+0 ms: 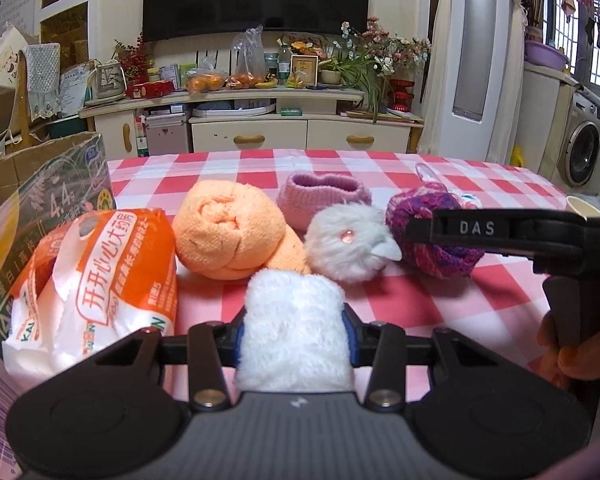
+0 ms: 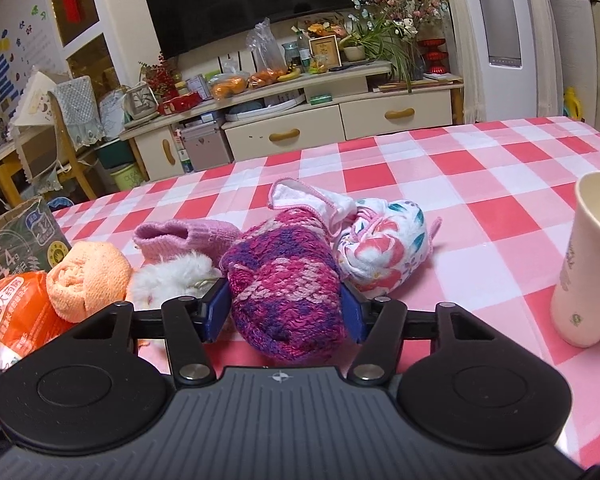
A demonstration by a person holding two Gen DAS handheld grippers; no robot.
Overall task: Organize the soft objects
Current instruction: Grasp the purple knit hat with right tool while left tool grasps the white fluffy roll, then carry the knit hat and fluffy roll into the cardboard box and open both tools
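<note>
My left gripper point(image 1: 294, 334) is shut on a fluffy white roll point(image 1: 294, 324) just above the checked table. My right gripper point(image 2: 286, 308) is shut on a purple-pink knit roll point(image 2: 286, 284), which also shows in the left wrist view point(image 1: 428, 216) with the right gripper's finger point(image 1: 500, 228) on it. Between them lie an orange towel roll point(image 1: 228, 228), a pink knit sock point(image 1: 320, 196) and a white furry ball point(image 1: 348, 240). A floral cloth bundle point(image 2: 384, 240) lies behind the knit roll.
An orange-white plastic bag point(image 1: 96, 284) and a cardboard box point(image 1: 48, 184) stand at the left. A paper cup point(image 2: 588, 260) stands at the right on the red-white checked tablecloth point(image 2: 480, 184). A TV cabinet point(image 1: 260, 128) is beyond the table.
</note>
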